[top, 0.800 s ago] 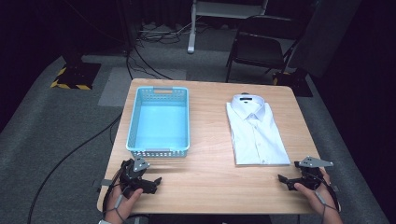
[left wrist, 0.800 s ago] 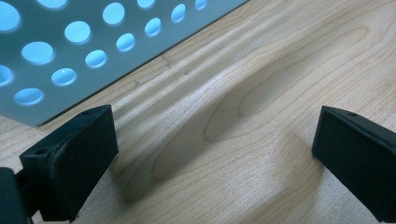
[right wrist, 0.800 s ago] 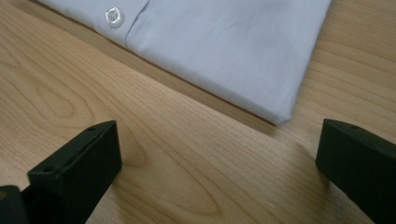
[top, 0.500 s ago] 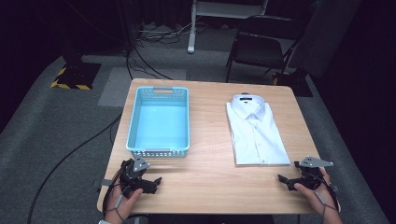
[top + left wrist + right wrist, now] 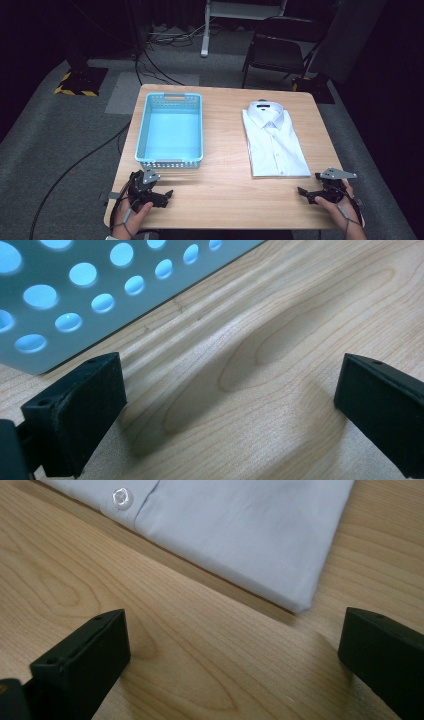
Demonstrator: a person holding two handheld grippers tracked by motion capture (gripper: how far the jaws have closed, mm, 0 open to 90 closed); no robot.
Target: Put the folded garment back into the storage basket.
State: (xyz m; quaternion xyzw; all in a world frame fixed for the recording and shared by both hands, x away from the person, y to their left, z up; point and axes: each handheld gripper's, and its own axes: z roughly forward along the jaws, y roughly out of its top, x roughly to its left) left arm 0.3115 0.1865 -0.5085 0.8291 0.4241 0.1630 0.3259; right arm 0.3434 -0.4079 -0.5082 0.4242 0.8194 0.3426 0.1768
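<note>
Left gripper (image 5: 162, 195) sitting wide open by blue basket (image 5: 170, 130); right gripper (image 5: 310, 192) gaping, empty, near folded white shirt (image 5: 274, 140); both resting on bench (image 5: 225, 200)

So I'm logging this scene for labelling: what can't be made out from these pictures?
- Shirt: label inside the collar too small, high view; right gripper view cuts it at the top edge.
- Basket: left gripper view crops it to a perforated wall.
- Left tongs and right tongs: small in the high view.
</note>
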